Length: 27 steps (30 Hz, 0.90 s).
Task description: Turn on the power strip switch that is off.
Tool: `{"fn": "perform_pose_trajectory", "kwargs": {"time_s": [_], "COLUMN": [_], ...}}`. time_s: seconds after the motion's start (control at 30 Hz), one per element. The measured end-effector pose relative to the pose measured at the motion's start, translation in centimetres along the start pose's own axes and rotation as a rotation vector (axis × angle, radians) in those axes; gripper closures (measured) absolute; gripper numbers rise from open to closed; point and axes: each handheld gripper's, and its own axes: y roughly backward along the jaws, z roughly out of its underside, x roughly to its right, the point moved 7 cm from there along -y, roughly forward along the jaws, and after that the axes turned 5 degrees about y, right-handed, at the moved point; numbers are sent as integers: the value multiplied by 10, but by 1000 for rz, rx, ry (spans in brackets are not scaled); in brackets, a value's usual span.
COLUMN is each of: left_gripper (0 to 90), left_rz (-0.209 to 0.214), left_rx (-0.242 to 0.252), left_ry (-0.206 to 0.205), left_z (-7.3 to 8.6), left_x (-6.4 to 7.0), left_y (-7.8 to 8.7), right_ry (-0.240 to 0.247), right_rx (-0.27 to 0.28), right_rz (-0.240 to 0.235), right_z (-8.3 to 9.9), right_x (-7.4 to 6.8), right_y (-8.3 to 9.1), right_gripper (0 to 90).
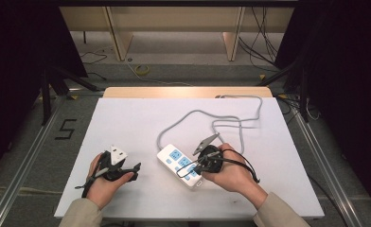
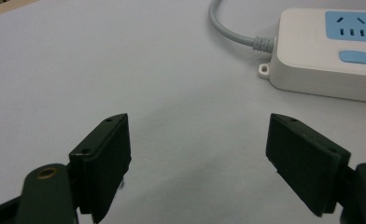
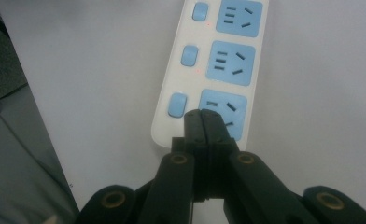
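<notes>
Right gripper [image 3: 203, 116], jaws closed together on nothing, is pressing down at the near end of the power strip [image 1: 184, 166], beside its nearest switch [image 3: 177, 104]. Left gripper [image 2: 197, 163], jaws spread wide, is waiting at nine o'clock. The strip is lying mid-desk [image 1: 127, 123], cable [image 1: 207, 116] trailing toward twelve. Judged: switching barely begun.

glossy plastic power strip [image 3: 209, 70], matt tabletop [image 1: 127, 123]

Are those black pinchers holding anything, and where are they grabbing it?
Nothing is held. The left hand-held gripper is open over bare table. The right hand-held gripper is shut and empty, its tips over the white plastic power strip with blue sockets.
</notes>
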Motion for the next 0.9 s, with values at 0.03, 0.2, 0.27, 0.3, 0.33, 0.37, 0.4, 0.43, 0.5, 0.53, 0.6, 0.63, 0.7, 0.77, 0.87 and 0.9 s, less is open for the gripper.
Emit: {"fn": "perform_pose_trajectory", "kwargs": {"time_s": [0.03, 0.2, 0.27, 0.3, 0.33, 0.37, 0.4, 0.43, 0.5, 0.53, 0.6, 0.63, 0.7, 0.77, 0.87, 0.9], "left_gripper": [221, 221, 221, 221, 221, 221, 221, 221, 221, 221, 221, 221, 221, 221, 221, 221], "left_rz": [1, 1, 1, 0, 0, 0, -1, 1, 1, 1, 1, 1, 1, 1, 1, 1], "left_rx": [1, 0, 1, 2, 2, 1, 1, 1, 1, 1, 1, 1, 1, 1, 1, 1], "left_ry": [0, -1, 0, 0, -1, 1, 0, 0, -1, -1, -1, -1, -1, -3, -1, -1], "left_z": [0, 0, 0, 0, 0, 0, 0, 0, 0, 0, 0, 0, 0, 0, 0, 0], "left_x": [0, 0, 0, 0, 0, 0, 0, 0, 0, 0, 0, 0, 0, 0, 0, 0], "left_y": [0, 0, 0, 0, 0, 0, 0, 0, 0, 0, 0, 0, 0, 0, 0, 0], "right_ry": [-6, 4, 9, 8, 0, 11, 9, 15, 11, 18, 16, 20, 19, 18, 27, 25], "right_rx": [-5, -11, -13, -15, -17, -19, -20, -23, -29, -27, -32, -35, -36, -41, -44, -44], "right_rz": [-5, -7, -7, -7, -10, -7, -7, -4, -10, -9, -12, -11, -15, -16, -18, -21], "right_z": [0, -3, -4, -4, -5, -5, -6, -6, -8, -8, -9, -10, -11, -12, -14, -14], "right_x": [-1, -2, -2, -2, -3, -3, -3, -3, -4, -4, -5, -5, -5, -6, -6, -7], "right_y": [0, -3, -4, -5, -5, -6, -7, -7, -8, -9, -11, -11, -13, -14, -16, -16], "right_gripper": [900, 900, 900, 900, 900, 900, 900, 900, 900, 900, 900, 900, 900, 900, 900, 900]}}
